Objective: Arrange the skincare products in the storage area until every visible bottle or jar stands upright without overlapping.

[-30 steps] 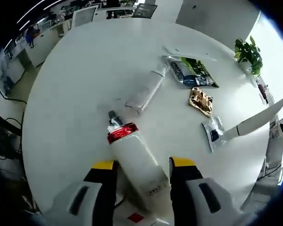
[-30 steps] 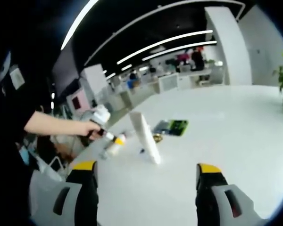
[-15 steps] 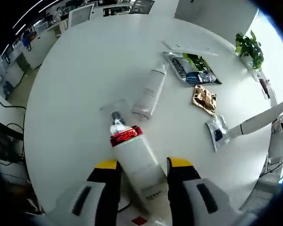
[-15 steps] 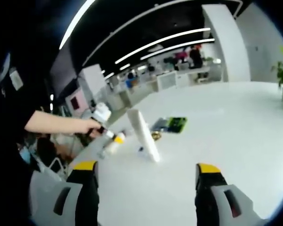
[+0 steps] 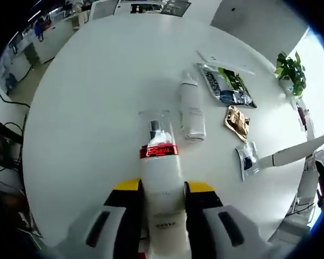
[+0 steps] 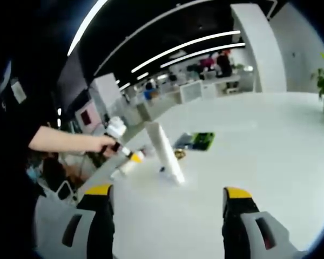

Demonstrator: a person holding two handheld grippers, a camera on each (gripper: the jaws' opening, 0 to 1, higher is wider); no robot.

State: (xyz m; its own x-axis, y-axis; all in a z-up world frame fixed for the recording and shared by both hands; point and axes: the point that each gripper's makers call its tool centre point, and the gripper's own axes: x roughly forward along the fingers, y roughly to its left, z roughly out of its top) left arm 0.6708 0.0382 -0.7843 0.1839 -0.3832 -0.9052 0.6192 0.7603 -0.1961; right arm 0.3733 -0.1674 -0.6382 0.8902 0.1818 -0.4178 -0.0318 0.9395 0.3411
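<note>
1. In the left gripper view, the left tool (image 5: pixel 161 191) pinches a white bottle (image 5: pixel 162 202) between its two yellow-tipped jaws, which press against the bottle's sides.
2. That bottle runs from the tool toward 12 o'clock; its red band (image 5: pixel 159 151) and clear cap (image 5: pixel 154 125) lie beyond the jaw tips, over the white table (image 5: pixel 92 91).
3. A second white bottle (image 5: pixel 191 108) lies on its side on the table at about 1 o'clock from the held bottle's cap, near it but apart from it.
4. Further out at 1 to 2 o'clock lie a green and dark packet (image 5: pixel 225 85), a small brown packet (image 5: pixel 237 119) and a small clear sachet (image 5: pixel 247 159), all flat on the table and apart from one another.
5. A white tube (image 5: pixel 291 154) reaches in from the 3 o'clock edge, its tip near the sachet.
6. A potted plant (image 5: pixel 292 78) stands at the table's far edge at 2 o'clock.
7. In the right gripper view, the right tool (image 6: pixel 166 202) is spread wide, with nothing between its jaws, above the table (image 6: pixel 259 156).
8. At 12 o'clock from it the white tube (image 6: pixel 166 152) stands tilted on the table, well ahead of the jaws.
9. At 10 o'clock a person's hand (image 6: pixel 104 144) holds the left tool with the bottle (image 6: pixel 126 164) over the table's edge.
10. The green packet (image 6: pixel 196 141) lies behind the tube.
</note>
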